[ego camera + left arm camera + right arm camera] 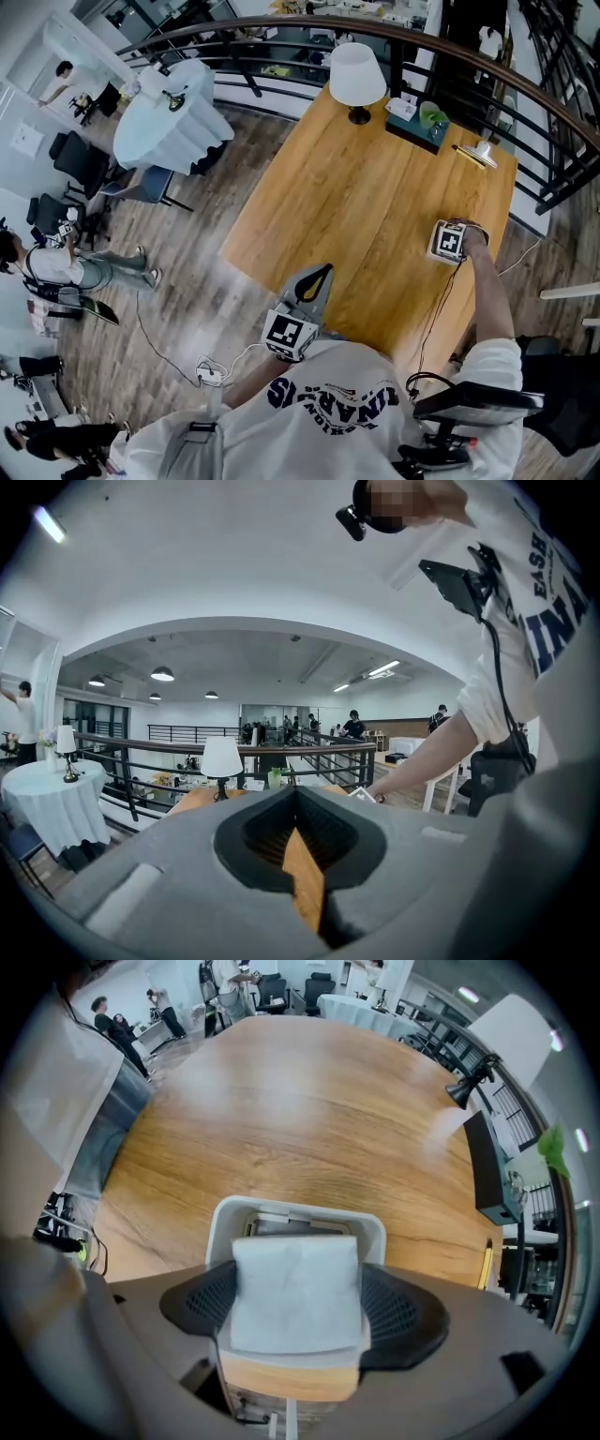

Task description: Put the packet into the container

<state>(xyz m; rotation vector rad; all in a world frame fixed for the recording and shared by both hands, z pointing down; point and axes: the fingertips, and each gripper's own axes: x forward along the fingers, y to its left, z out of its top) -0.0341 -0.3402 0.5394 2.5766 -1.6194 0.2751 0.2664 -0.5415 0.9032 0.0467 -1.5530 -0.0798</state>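
Packet (295, 1309): white, flat, slightly crumpled. It hangs face-up to the right gripper view, directly above the mouth of the container (281, 1211) and not yet down inside it.

Container: white, with a rounded-square rim. It stands on the wooden table (375, 187), close to the edge nearest the person's right side. Something pale lies inside, but I cannot make out what.

Right gripper (298, 1281): points straight down over the container. Its jaws stand wide with the packet between them, one black pad against each side edge of the packet, so it is gripping. In the head view its marker cube covers the container.

Left gripper (325, 271): held low at the near table edge, well apart from the container and roughly level. Its jaws are together at the tips with nothing between them, and only table wood shows through the gap behind the tips.

Further out on the table, at the far end: a white-shaded lamp (357, 75), and just beside it a dark tray (417, 129) with small items on it. A railing (281, 28) curves round beyond the table.
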